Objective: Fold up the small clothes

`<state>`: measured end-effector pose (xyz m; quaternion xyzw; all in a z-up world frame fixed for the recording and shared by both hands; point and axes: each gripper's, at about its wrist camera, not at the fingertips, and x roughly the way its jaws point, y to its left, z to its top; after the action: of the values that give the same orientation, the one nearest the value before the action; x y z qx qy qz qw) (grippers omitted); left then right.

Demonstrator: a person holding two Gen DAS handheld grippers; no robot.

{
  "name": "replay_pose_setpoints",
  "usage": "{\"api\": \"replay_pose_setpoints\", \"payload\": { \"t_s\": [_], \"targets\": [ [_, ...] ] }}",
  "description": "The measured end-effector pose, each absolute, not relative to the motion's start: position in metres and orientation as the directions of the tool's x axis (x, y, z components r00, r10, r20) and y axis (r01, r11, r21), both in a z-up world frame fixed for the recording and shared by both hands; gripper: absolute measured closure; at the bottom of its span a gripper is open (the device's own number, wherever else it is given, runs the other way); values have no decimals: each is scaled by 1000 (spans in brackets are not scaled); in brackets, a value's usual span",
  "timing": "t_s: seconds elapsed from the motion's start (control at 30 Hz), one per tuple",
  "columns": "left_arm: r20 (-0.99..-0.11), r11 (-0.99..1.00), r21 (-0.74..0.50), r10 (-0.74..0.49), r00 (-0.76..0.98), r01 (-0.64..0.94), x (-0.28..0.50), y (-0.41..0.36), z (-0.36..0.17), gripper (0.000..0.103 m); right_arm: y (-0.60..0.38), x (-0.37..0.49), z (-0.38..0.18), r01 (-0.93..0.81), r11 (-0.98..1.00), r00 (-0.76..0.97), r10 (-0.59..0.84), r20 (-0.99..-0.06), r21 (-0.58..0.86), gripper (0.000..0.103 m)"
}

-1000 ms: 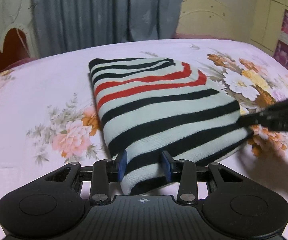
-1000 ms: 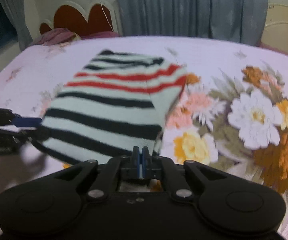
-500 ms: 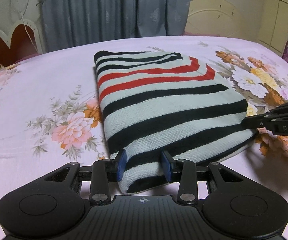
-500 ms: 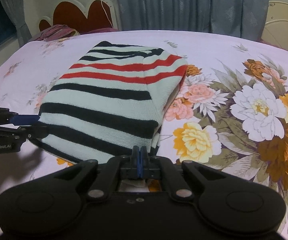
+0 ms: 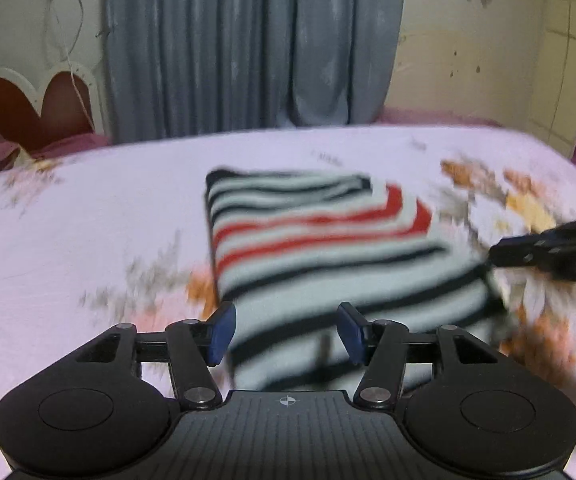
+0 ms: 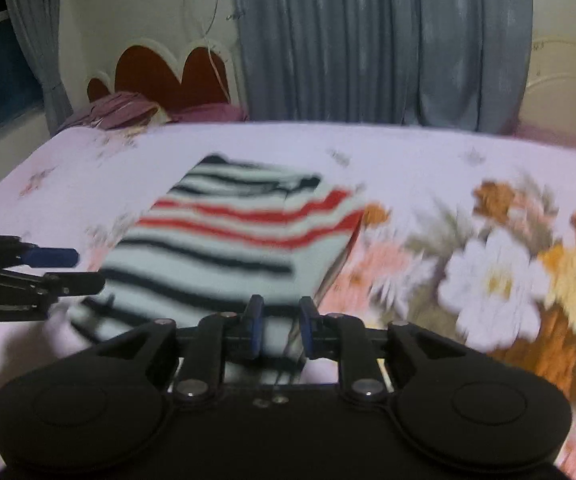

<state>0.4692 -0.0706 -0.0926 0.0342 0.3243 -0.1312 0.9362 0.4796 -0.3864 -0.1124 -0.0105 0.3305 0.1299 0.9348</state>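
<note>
Taking the folded striped garment point(image 5: 328, 264) as the landmark, it lies flat on the pink floral bedsheet point(image 5: 87, 232), a tidy rectangle of black, white and red bands, and by the look of it the last fold is already laid. At its near left corner sits the left gripper point(image 5: 285, 334): its jaws have just been opening and now stand well spread, the blue pads point(image 5: 220, 330) clear on either side of the corner, with the cloth between them but no longer pinched. I judge this a release, letting the corner settle in place rather than dragging it out of line. At the garment's near right corner the right gripper point(image 6: 279, 330) does likewise: its jaws have just been opening, parted only narrowly, the hem between them yet seemingly free. Both frames are blurred, so any light contact at the pads cannot be ruled out. Beyond the garment hang grey curtains point(image 6: 368, 40).
</note>
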Motion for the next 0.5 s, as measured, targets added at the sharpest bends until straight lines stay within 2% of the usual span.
{"api": "replay_pose_setpoints", "payload": {
  "t_s": [0.13,0.23,0.3,0.37,0.43,0.47,0.5],
  "targets": [
    [-623,958,-19,-235,746,287,515,-95,-93,49,-392,533,-115,-218,971,741,229,-632,96,91],
    [-715,965,-41,-210,667,259,552,-102,-119,49,-394,568,-133,-212,968,706,246,-664,134,96],
    [-710,967,-40,-205,674,252,555,-105,-122,48,-387,584,-153,-224,969,658,228,-717,102,96],
    [-706,966,-5,-186,683,257,550,-108,-113,48,-389,584,-148,-244,965,655,240,-716,101,96],
    [-667,966,37,-166,726,255,536,-106,-104,48,-401,572,-134,-234,962,691,266,-672,140,88],
    [-660,967,45,-158,734,249,532,-100,-103,42,-410,564,-128,-219,962,715,272,-644,163,84],
    [-664,971,40,-149,733,234,527,-93,-104,30,-421,559,-126,-198,961,724,277,-631,195,84]
  ]
}}
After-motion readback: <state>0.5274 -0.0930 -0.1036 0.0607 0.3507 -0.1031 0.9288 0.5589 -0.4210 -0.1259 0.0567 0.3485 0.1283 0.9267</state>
